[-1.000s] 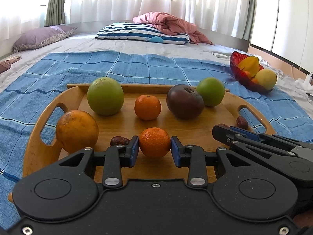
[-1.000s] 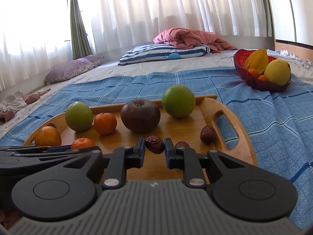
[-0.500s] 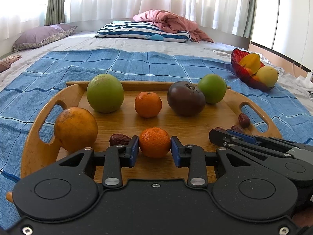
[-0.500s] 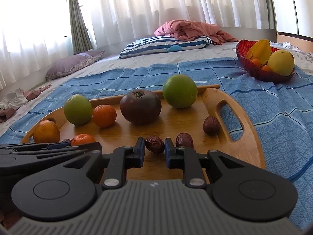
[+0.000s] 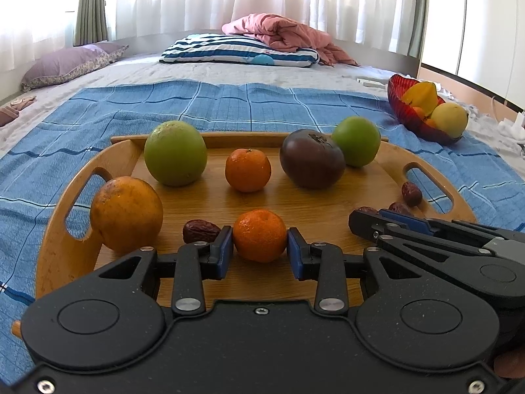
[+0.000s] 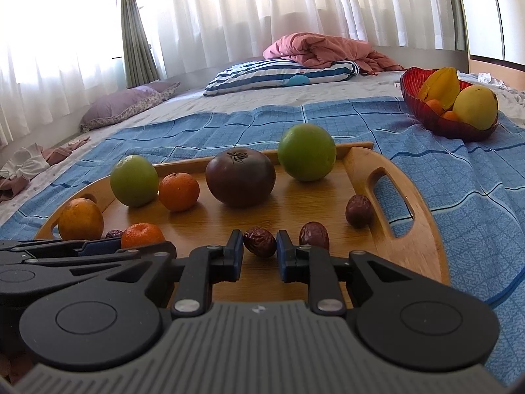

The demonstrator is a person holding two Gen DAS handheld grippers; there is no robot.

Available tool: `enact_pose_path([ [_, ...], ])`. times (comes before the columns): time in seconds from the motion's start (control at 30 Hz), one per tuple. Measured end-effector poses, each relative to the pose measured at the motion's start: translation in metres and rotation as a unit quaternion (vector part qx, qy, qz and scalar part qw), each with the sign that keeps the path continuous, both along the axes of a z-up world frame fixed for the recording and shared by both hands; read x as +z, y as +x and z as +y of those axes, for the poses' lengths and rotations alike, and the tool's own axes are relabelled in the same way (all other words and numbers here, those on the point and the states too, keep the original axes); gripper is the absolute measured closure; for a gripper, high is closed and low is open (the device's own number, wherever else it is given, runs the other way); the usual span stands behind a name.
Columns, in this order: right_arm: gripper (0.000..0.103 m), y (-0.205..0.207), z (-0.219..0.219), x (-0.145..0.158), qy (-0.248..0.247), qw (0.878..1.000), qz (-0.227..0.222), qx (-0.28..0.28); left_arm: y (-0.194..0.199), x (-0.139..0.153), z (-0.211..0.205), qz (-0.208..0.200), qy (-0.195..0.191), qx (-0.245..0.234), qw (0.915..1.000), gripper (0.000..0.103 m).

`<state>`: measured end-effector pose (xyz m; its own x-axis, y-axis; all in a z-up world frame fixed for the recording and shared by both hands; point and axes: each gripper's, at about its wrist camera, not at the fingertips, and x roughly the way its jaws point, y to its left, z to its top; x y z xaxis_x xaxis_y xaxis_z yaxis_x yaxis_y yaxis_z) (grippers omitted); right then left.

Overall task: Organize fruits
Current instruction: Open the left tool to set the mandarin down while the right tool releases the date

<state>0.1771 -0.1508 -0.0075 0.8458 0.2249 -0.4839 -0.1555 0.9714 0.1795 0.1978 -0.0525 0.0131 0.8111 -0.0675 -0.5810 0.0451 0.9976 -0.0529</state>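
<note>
My left claw [image 5: 260, 249] grips a mandarin [image 5: 259, 234]; my right claw [image 6: 260, 252] pinches a date [image 6: 259, 241]. Both sit on the tray [image 5: 288, 198], bowl [image 5: 407, 111] at two o'clock.

On the wooden tray [image 6: 423, 229] you have two round green fruits [image 6: 306, 152], two small orange mandarins [image 6: 179, 192], one larger orange [image 6: 80, 218], one dark purple tomato-like fruit [image 6: 240, 177] and four wrinkled brown dates [image 6: 359, 211]. In the red glass bowl [image 6: 423, 111] at upper right you can count one yellow starfruit [image 6: 441, 83], one yellow round fruit [image 6: 475, 102] and two small orange fruits [image 6: 433, 105].
</note>
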Motion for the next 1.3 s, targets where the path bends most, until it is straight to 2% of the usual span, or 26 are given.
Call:
enact_pose_path([
  [0.33,0.076,0.0,0.0,0.0,0.001,1.0,0.0,0.0,0.0,0.0,0.0,0.0,0.001,0.0,1.0,0.069],
  [0.53,0.07,-0.001,-0.002,0.0,0.005,1.0,-0.001,-0.001,0.0,-0.001,-0.001,-0.002,0.005,0.001,1.0,0.068],
  [0.6,0.065,-0.001,-0.002,0.0,0.007,1.0,-0.001,-0.003,-0.001,-0.001,-0.002,-0.004,0.01,0.001,0.9999,0.067],
  [0.7,0.065,-0.002,-0.004,0.001,0.012,1.0,-0.001,-0.005,-0.001,-0.001,-0.001,-0.004,0.01,0.002,0.9999,0.066],
  [0.77,0.065,-0.004,-0.004,0.002,0.013,1.0,-0.005,-0.009,-0.002,0.0,-0.001,-0.002,0.004,0.004,1.0,0.064],
  [0.97,0.054,-0.009,-0.008,0.005,0.024,0.999,-0.017,-0.015,-0.005,0.003,0.002,-0.003,0.001,0.009,1.0,0.058],
  [1.17,0.048,-0.015,-0.015,0.008,0.041,0.998,-0.027,-0.027,-0.012,0.011,0.005,-0.015,-0.002,0.011,0.9998,0.05],
  [1.3,0.043,-0.024,-0.021,0.011,0.055,0.997,-0.039,-0.034,-0.019,0.018,0.007,-0.023,-0.004,0.009,0.9997,0.042],
])
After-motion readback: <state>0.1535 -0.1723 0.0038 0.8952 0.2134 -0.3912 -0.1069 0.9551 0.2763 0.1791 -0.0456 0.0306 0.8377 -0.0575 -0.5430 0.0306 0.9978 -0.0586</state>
